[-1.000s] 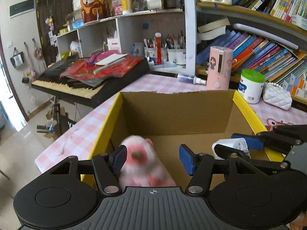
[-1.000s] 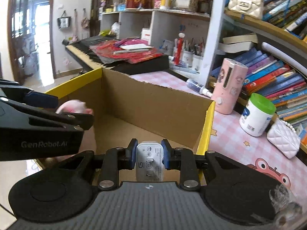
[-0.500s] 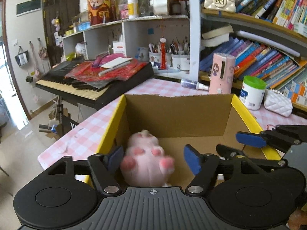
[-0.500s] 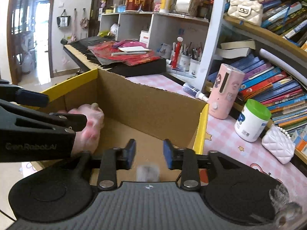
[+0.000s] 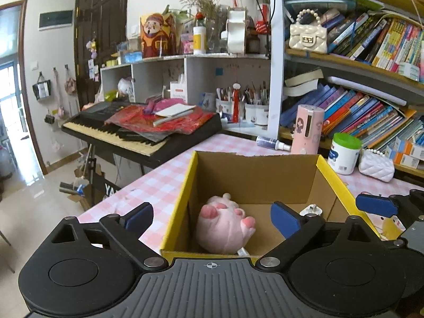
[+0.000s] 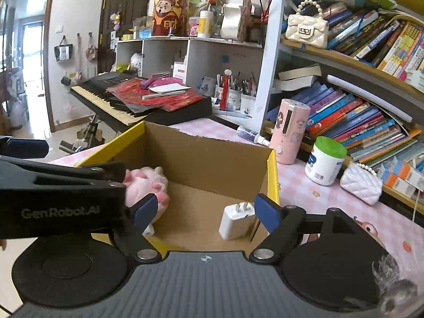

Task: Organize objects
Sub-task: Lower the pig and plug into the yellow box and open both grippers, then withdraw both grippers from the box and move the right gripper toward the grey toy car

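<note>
Nearest to us, our left gripper (image 5: pixel 212 217) hovered at the near edge of the open brown cardboard box with yellow-edged rims (image 5: pixel 182 188), its blue-padded jaws just having spread wide, with nothing pressed between them. Our right gripper (image 6: pixel 205 209) hung beside it, its jaws likewise just opened and empty. Below the left one, the pink plush toy with darker pink paws (image 5: pixel 225 225) lay on the box floor against the left wall. The small white plug-in charger with two metal prongs (image 6: pixel 237 220) lay by the right wall, apart from the toy. Both drops looked finished to us, so this was the release step. Farther off on the pink checked tablecloth (image 6: pixel 318 198) stood a pink cylinder (image 6: pixel 290 129) and a white green-lidded jar (image 6: pixel 324 160). Next, we judged, came drawing both grippers clear of the rim and reaching for one of those.
</note>
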`<move>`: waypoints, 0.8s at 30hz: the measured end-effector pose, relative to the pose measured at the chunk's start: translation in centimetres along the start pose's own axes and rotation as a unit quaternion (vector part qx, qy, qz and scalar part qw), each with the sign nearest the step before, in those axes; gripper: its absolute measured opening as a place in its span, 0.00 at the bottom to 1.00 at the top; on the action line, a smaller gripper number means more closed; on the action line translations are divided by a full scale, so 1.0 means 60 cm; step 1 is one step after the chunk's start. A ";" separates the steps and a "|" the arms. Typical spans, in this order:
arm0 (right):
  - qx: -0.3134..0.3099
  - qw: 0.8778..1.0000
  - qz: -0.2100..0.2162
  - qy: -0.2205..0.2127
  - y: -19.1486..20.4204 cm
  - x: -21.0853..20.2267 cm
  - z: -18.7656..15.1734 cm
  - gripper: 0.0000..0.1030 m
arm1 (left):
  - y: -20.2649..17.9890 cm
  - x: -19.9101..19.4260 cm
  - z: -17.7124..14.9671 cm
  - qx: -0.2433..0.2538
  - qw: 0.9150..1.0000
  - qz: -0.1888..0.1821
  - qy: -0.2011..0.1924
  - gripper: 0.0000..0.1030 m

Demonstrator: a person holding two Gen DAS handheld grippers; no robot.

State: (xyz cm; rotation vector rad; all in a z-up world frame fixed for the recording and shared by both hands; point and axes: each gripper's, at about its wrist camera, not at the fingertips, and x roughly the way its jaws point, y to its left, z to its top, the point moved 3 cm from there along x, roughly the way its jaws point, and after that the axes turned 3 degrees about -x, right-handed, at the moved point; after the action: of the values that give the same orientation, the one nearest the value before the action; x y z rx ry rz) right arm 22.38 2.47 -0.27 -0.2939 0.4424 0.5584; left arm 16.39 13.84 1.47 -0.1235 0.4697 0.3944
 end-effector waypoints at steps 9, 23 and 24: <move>0.037 0.999 -0.018 0.028 0.039 -0.052 -0.022 0.84 | 0.021 -0.051 -0.026 0.006 1.000 0.001 -0.015 0.98; 0.034 0.996 -0.046 0.074 0.118 -0.133 -0.089 0.89 | 0.081 -0.121 -0.104 -0.026 0.999 -0.009 0.043 1.00; 0.035 0.996 -0.046 0.075 0.124 -0.141 -0.094 0.89 | 0.085 -0.129 -0.109 -0.028 0.999 -0.010 0.045 1.00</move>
State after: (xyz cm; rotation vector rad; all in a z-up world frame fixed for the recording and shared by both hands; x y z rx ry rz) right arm 9.95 2.60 -2.20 -0.2873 0.5890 0.4315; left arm 5.31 14.55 -0.89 -0.2007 0.5452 0.3837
